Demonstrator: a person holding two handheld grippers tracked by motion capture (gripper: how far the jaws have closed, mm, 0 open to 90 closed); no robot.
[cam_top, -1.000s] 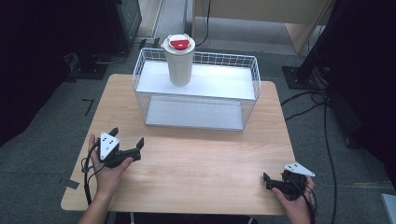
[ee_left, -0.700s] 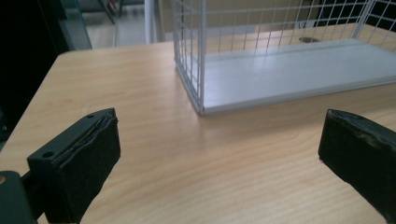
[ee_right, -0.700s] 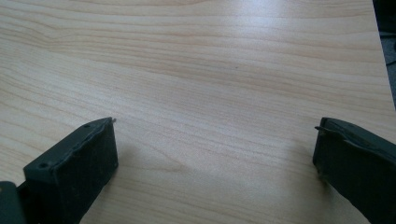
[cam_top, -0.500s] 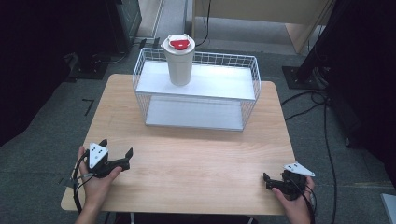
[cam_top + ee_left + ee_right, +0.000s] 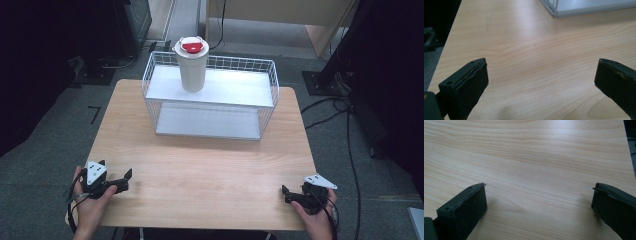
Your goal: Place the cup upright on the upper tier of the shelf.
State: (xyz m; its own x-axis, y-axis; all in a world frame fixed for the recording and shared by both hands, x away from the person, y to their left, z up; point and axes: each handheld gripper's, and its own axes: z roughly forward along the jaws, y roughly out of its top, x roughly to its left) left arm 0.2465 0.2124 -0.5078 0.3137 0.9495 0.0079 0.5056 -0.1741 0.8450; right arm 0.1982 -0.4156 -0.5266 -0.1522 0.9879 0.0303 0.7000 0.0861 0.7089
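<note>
A cream tumbler (image 5: pixel 191 67) with a red lid stands upright at the back left of a white wire basket (image 5: pixel 265 107) on the far half of the wooden table (image 5: pixel 210 165). My left gripper (image 5: pixel 125 181) rests in a hand at the table's near left corner, pointing right. In the left gripper view its jaws stand wide open (image 5: pixel 541 68) over bare wood, and a corner of the basket (image 5: pixel 555 10) shows far ahead. My right gripper (image 5: pixel 285 195) sits at the near right corner, pointing left. It is open (image 5: pixel 539 191) with only wood between the jaws.
Dark floor surrounds the table, with cables (image 5: pixel 345 130) on the right and black equipment stands behind. The table's right edge (image 5: pixel 627 150) runs close to the right gripper. Bare wood lies between the grippers and the basket.
The left gripper has drawn back from mid-left of the table toward the near left corner. The right gripper, the tumbler and the basket have stayed put.
</note>
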